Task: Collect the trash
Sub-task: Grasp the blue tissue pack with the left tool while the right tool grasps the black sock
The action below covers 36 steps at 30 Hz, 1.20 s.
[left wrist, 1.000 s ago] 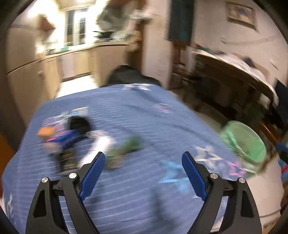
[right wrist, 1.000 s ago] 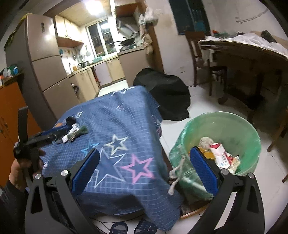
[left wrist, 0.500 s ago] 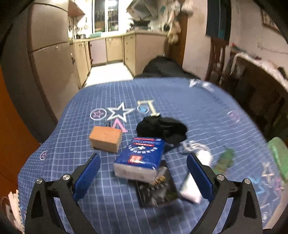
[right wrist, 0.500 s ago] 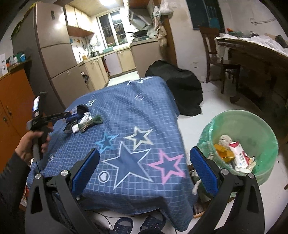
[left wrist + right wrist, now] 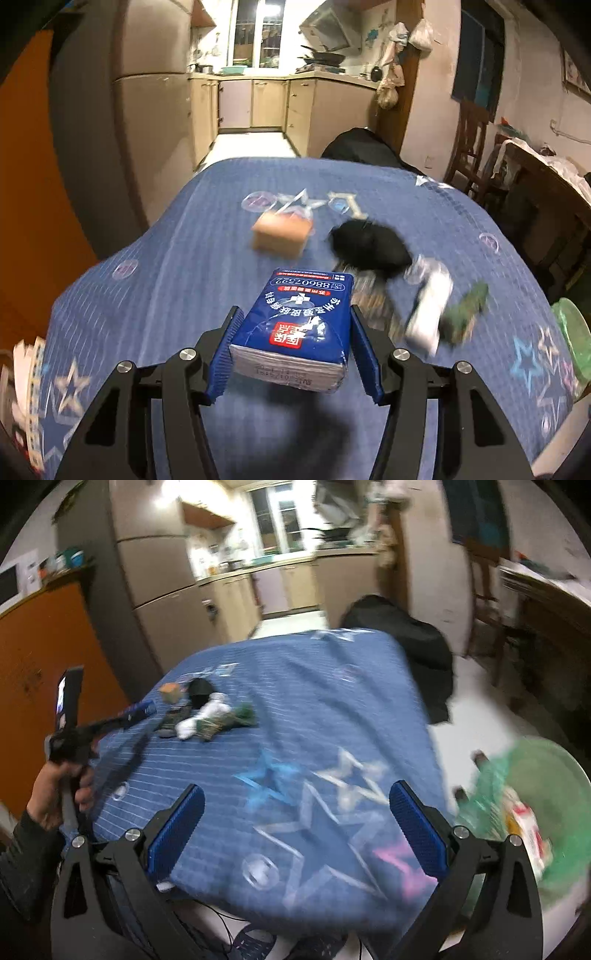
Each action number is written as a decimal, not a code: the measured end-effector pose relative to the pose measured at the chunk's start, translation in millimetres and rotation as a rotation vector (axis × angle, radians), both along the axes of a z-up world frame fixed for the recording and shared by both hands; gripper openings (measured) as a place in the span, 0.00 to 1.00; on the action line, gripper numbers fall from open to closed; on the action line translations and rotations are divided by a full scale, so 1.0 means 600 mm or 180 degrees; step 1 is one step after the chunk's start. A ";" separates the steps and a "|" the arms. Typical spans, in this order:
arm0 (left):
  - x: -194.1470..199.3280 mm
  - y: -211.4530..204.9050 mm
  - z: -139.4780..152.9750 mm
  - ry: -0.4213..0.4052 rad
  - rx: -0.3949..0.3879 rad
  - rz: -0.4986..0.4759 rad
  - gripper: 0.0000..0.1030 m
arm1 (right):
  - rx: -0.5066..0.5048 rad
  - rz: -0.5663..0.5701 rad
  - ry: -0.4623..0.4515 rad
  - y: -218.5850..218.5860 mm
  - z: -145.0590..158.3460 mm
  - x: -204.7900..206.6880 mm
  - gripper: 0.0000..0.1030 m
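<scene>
Trash lies in a small heap on the blue cloth of the bench (image 5: 155, 280): a blue pack (image 5: 295, 325), a tan block (image 5: 282, 236), a black bundle (image 5: 369, 243), a white roll (image 5: 430, 306) and a green scrap (image 5: 465, 310), all close together. The green bin (image 5: 532, 812) stands on the floor beside the far corner of the bench, and some rubbish is already in it, so I think the heap is being carried there piece by piece.

The left gripper (image 5: 295, 350) has the pack between its fingers (image 5: 225, 347), and they are closing on it. The left pad looks to be against the side of the pack, and the right pad is very near; whether the pack is really pinched I cannot say for sure (its front end seems a little off the cloth, with a shadow below). The pack is taken across its narrow width, which suits a soft packet, because the long sides give flat faces for the pads.

The left hand (image 5: 59, 794) grips the handle from below, with the tool pointing down and across toward the heap. The right gripper (image 5: 293, 830) hangs over the near corner of the bench, fingers spread wide and nothing between them, well apart from the heap, likely waiting for its turn.
</scene>
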State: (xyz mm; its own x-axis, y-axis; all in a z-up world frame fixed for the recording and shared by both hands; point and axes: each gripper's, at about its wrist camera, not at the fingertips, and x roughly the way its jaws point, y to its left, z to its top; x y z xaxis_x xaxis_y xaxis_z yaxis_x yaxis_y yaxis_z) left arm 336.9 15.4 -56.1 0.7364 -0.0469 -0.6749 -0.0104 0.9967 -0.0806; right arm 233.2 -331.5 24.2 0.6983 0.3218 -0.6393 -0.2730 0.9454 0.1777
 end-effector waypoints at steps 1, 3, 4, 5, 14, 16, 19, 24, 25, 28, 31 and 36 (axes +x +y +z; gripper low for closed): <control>-0.021 0.006 -0.004 -0.0003 0.0016 -0.0012 0.56 | -0.0018 0.0097 -0.0020 0.018 0.003 0.015 0.94; -0.050 0.014 -0.008 -0.0011 0.0032 0.0019 0.56 | 0.0018 0.0351 -0.0021 0.061 0.008 0.059 0.93; -0.062 0.016 -0.010 -0.0017 0.0034 0.0016 0.56 | 0.0059 0.0446 0.0006 0.077 0.008 0.079 0.92; -0.075 0.018 -0.014 -0.0040 0.0071 0.0049 0.56 | 0.0102 0.0543 0.0042 0.098 0.007 0.103 0.90; -0.111 0.030 -0.045 -0.0045 -0.0035 0.0027 0.56 | -0.0033 0.1053 0.0467 0.285 -0.025 0.306 0.82; -0.108 0.031 -0.050 -0.0047 -0.0060 0.0025 0.56 | -0.0109 0.1048 0.0525 0.310 -0.034 0.336 0.82; -0.105 0.035 -0.056 -0.0034 -0.0093 0.0028 0.56 | -0.0210 0.1048 0.0626 0.338 -0.053 0.368 0.82; -0.103 0.032 -0.066 -0.0015 -0.0100 0.0012 0.55 | -0.0355 0.1053 0.0679 0.362 -0.074 0.391 0.80; -0.103 0.031 -0.067 -0.0021 -0.0087 0.0013 0.55 | -0.0407 0.1044 0.0707 0.366 -0.080 0.395 0.76; -0.101 0.029 -0.069 -0.0033 -0.0094 0.0015 0.55 | -0.0546 0.1006 0.0724 0.372 -0.091 0.399 0.62; -0.098 0.027 -0.069 -0.0034 -0.0095 0.0028 0.55 | -0.0608 0.0984 0.0656 0.376 -0.088 0.391 0.51; -0.097 0.023 -0.065 -0.0055 -0.0084 0.0054 0.54 | -0.0471 0.0836 0.0387 0.348 -0.054 0.349 0.50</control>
